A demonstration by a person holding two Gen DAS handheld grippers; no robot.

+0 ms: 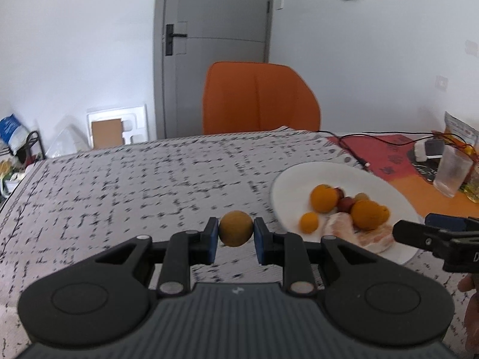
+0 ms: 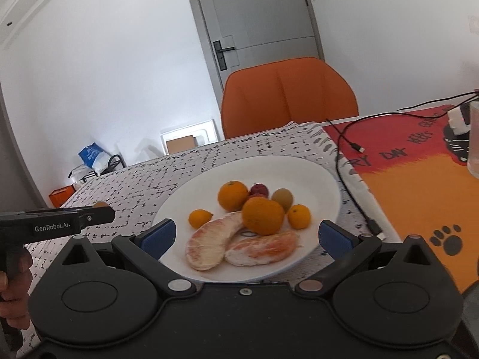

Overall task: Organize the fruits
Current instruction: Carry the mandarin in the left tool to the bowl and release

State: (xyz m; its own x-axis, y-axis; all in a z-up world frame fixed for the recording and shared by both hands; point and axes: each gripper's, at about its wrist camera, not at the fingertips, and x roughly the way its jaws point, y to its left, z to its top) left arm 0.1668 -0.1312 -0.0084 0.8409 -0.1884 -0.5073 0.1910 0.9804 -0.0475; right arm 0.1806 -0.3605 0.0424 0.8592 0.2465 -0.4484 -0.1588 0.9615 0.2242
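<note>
My left gripper is shut on a small brownish-yellow round fruit and holds it above the patterned tablecloth, left of the white plate. The plate holds two oranges, small tangerines, a red fruit, a brownish kiwi and two peeled pomelo segments. My right gripper is open wide at the plate's near rim, empty. The left gripper also shows from the side in the right wrist view; the right gripper shows at the right edge of the left wrist view.
An orange chair stands behind the table. To the right lies an orange and red mat with a black cable, a clear plastic cup and a white charger. The patterned cloth covers the table's left part.
</note>
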